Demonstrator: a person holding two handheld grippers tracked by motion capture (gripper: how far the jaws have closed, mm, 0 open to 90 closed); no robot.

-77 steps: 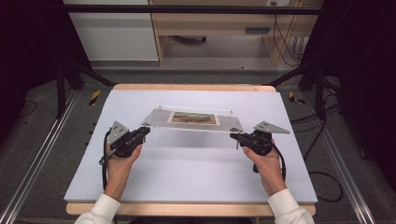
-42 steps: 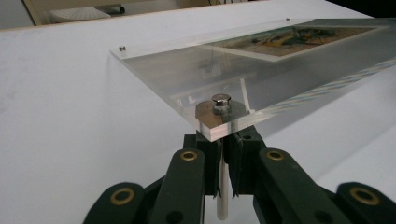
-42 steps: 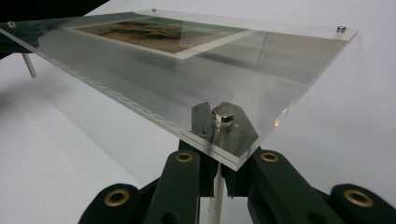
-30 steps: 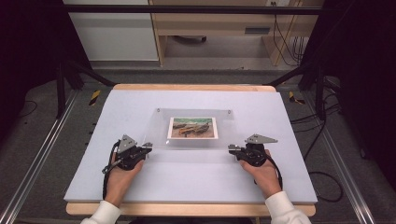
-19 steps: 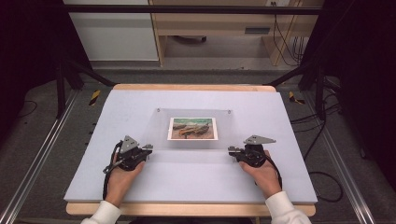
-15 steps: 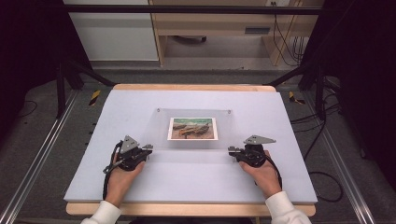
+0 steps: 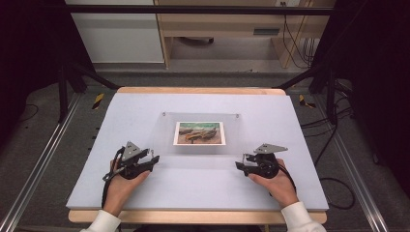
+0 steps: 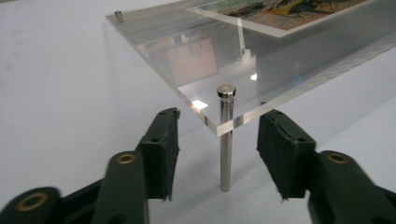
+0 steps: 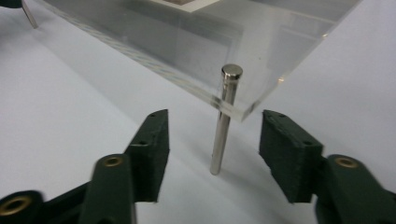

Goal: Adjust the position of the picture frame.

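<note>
left gripper and right gripper just opened, jaws clear of the acrylic frame's metal legs.

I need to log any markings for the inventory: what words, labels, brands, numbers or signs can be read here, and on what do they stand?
None can be read.
Picture under the clear acrylic panel: a painted scene, no legible writing.
Left gripper, right gripper, metal pins: no markings visible.
Pale strip on the wooden bench at the back: too small and blurred to read.

Bright even light; glare on acrylic; dark surroundings.
</note>
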